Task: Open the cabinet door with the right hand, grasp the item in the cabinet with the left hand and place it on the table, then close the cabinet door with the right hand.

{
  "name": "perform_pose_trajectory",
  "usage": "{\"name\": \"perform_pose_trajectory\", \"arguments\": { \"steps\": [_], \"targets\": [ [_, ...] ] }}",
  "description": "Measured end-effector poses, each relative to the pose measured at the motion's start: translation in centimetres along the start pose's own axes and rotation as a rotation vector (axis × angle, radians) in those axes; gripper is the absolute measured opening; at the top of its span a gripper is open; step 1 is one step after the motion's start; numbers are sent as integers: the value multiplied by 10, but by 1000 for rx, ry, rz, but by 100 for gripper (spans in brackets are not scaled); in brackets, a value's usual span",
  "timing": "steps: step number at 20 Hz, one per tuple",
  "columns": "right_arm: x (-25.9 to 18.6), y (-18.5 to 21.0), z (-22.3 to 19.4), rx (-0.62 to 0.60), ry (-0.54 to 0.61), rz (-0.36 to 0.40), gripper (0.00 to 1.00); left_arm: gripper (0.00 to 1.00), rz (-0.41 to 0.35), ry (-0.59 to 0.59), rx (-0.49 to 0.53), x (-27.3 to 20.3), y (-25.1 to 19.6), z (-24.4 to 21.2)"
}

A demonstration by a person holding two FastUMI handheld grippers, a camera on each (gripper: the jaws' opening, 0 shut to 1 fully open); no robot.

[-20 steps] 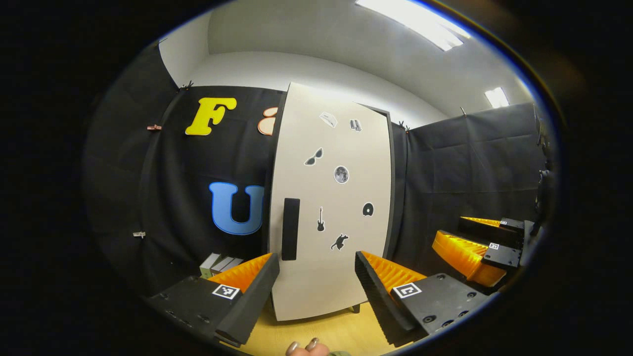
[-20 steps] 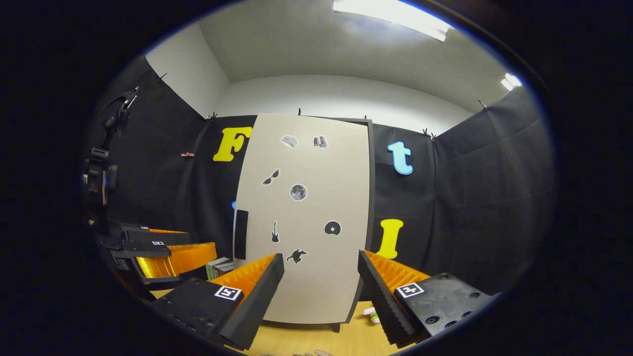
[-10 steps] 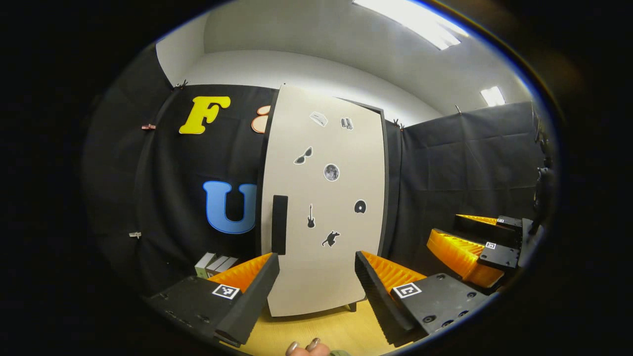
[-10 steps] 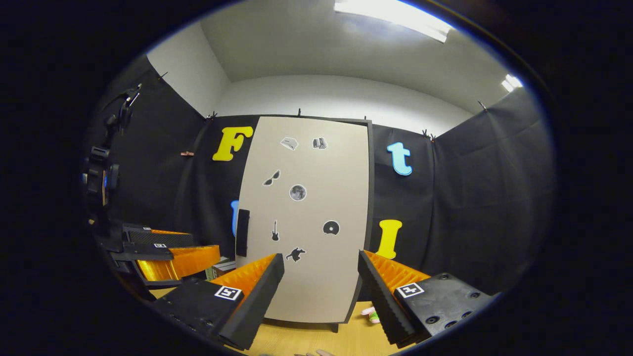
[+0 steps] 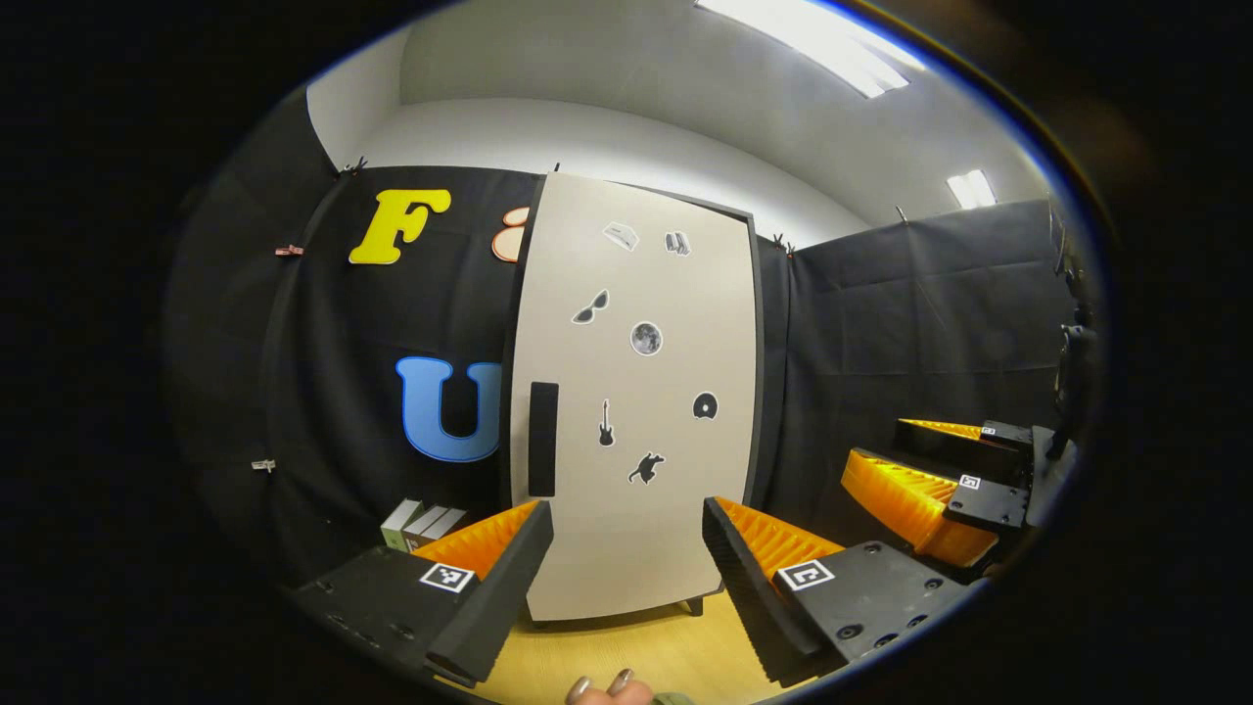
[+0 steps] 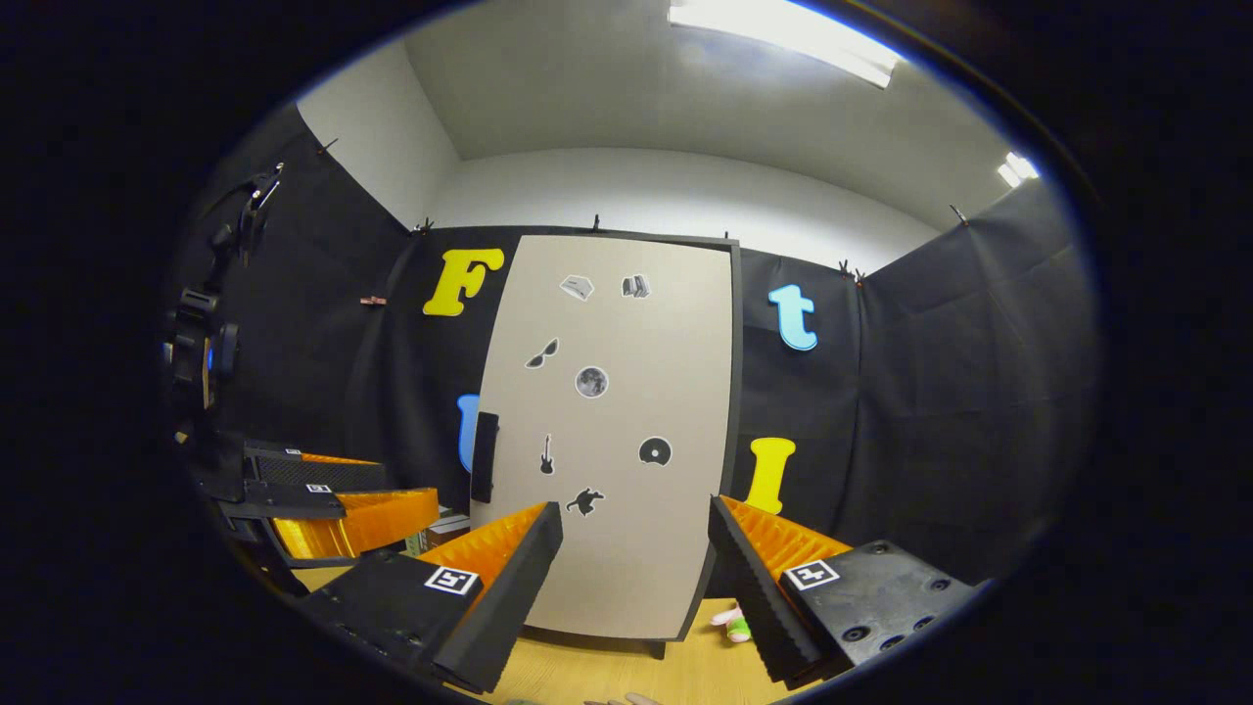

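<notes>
Right gripper view puts the cabinet door (image 6: 626, 431) dead ahead of my right tool (image 6: 634, 578), fingers spread wide with nothing between them. That door looks shut, standing on the worktop (image 6: 626, 671), and its dark handle (image 6: 484, 457) runs upright along the door's left edge, so it lies up and to the left of me. My left tool (image 5: 626, 578) is gaping too, holding nothing, with the handle (image 5: 542, 439) up-left of it as well. Judging by the task, the right one takes the handle; the item inside is hidden behind the door.
</notes>
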State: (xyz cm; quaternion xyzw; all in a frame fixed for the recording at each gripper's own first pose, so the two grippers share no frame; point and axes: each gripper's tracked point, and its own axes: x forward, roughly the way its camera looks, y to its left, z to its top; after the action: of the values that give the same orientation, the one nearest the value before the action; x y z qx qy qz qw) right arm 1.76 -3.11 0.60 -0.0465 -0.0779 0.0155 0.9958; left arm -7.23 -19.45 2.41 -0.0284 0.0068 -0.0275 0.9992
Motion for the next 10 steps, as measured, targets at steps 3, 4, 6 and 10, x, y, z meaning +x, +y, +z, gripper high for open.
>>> {"name": "perform_pose_trajectory", "arguments": {
  "steps": [3, 4, 6, 10],
  "targets": [
    [-1, 1, 0, 10, 3, 4, 97, 97, 5, 2, -5, 0, 1, 0],
    [-1, 1, 0, 11, 1, 5, 97, 96, 6, 0, -4, 0, 1, 0],
    [-1, 1, 1, 5, 1, 4, 97, 97, 7, 1, 3, 0, 2, -1],
    [-1, 5, -4, -3, 15, 18, 97, 96, 18, 18, 3, 0, 4, -5]
  ]
}}
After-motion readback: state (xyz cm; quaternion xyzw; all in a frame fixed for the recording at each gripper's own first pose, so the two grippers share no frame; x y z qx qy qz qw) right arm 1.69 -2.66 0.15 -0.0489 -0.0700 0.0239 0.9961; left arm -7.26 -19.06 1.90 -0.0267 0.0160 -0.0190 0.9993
